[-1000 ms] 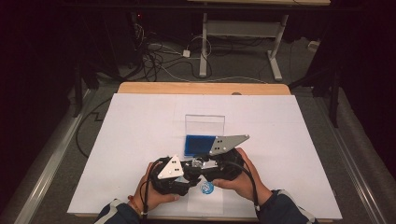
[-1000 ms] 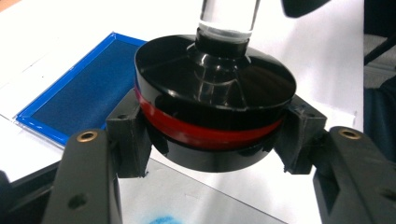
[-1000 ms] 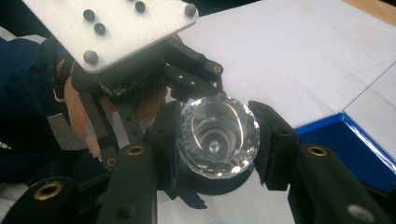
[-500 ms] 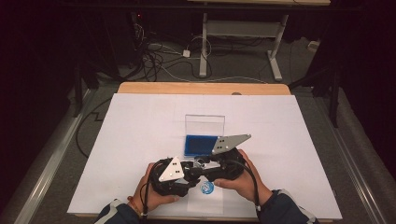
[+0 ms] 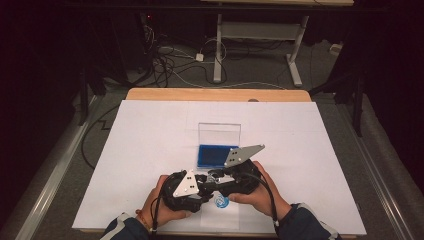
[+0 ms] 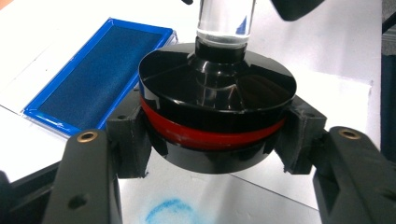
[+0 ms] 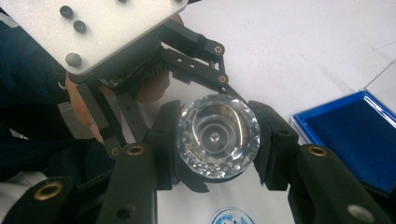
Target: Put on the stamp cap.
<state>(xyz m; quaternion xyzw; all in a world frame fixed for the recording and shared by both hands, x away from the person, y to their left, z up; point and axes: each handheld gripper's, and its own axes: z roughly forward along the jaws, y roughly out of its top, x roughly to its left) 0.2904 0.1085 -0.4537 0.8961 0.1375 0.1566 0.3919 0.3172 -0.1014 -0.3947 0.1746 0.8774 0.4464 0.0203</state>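
Bench: sheet spread over it. Ink pad mid-sheet, its lid upright behind it. Stamp before the pad, near edge, above a print on the sheet; left hand-held gripper and right hand-held gripper meet at it.

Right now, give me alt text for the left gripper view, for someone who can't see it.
The left gripper is shut on the round black base of a stamp with a red band and a clear handle rising from its top. An open blue ink pad lies behind at left on the white table, and a faint blue print marks the paper below the stamp.
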